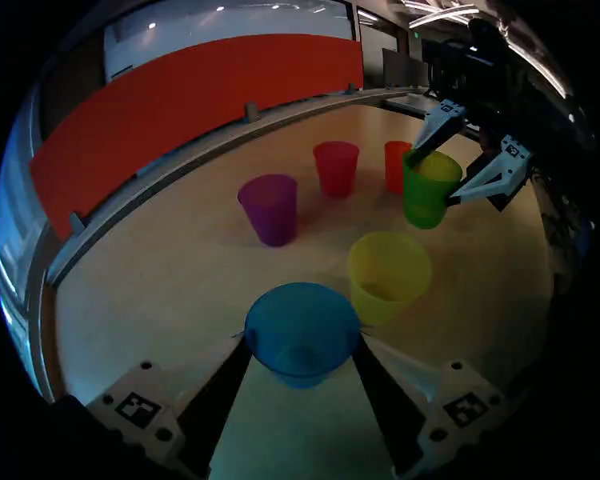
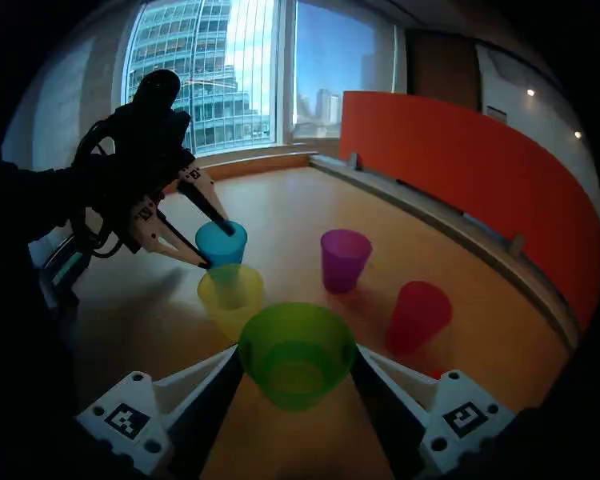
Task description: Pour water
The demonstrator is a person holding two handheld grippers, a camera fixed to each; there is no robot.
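A blue cup [image 1: 302, 333] sits upright between the fingers of my left gripper [image 1: 300, 356], which is shut on it above the wooden table [image 1: 172, 272]. My right gripper [image 2: 298, 364] is shut on a green cup [image 2: 297, 352], also upright. In the left gripper view the green cup [image 1: 430, 188] hangs at the right, held by the right gripper [image 1: 448, 164]. In the right gripper view the blue cup [image 2: 221, 242] is at the left in the left gripper [image 2: 218, 244]. A yellow cup [image 1: 387, 274] [image 2: 231, 298] stands on the table between them.
A purple cup [image 1: 270, 208] [image 2: 344, 258], a red-pink cup [image 1: 336, 167] [image 2: 416, 316] and an orange-red cup [image 1: 396, 166] stand on the table. An orange wall panel [image 1: 188, 104] [image 2: 476, 176] runs along the table's far edge. Windows [image 2: 228, 72] lie behind the left gripper.
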